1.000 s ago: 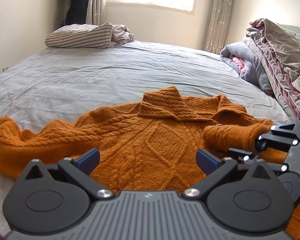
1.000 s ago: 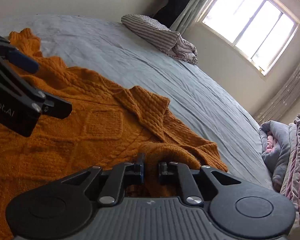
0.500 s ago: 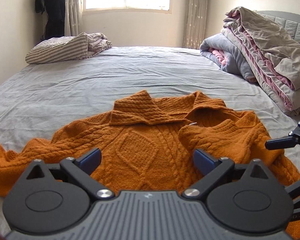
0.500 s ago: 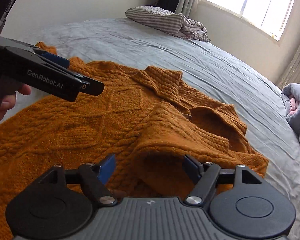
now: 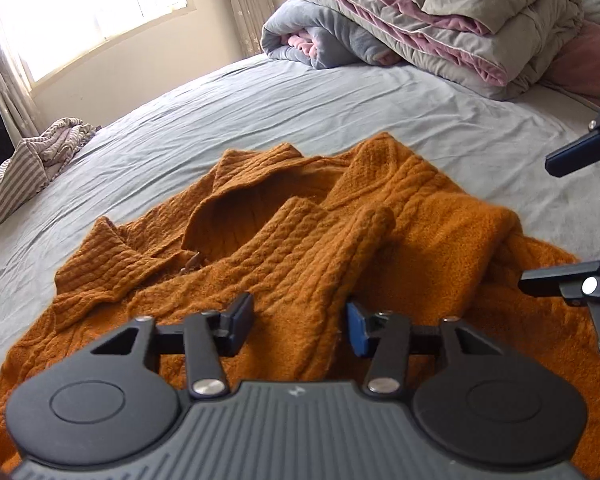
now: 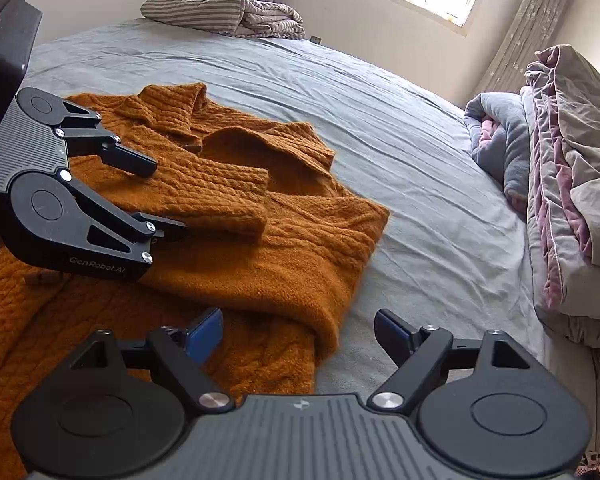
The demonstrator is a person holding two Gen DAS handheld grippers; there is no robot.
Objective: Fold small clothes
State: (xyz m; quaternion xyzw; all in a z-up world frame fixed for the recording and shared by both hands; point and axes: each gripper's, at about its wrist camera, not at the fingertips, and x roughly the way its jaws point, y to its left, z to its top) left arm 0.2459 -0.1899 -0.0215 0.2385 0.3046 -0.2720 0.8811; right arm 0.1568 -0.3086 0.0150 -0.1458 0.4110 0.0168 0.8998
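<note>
Grey sheets cover the bed (image 6: pixel 340 92) that fills both views, with daylight coming from 1 window (image 5: pixel 88 4) on the far wall. 1 orange cable-knit sweater (image 6: pixel 260 240) lies on the near part of the bed, collar toward the window, with 1 sleeve (image 6: pixel 216 196) folded across its chest so the cuff rests near the middle. 2 grippers work over it. The left gripper (image 5: pixel 300 324) hovers low over the folded sleeve, its jaws partly apart on either side of the knit but not pinching it. The right gripper (image 6: pixel 300 332) hangs at the sweater's right edge with its jaws spread wide and nothing between them, 1 fingertip over the knit and 1 over bare sheet. At the bed's far corner sits 1 striped bundle (image 6: pixel 220 12). Along the right side lie 1 stack of grey and pink quilts (image 5: pixel 440 20) and 1 rolled blue-grey blanket (image 6: pixel 500 136) beside it.
</note>
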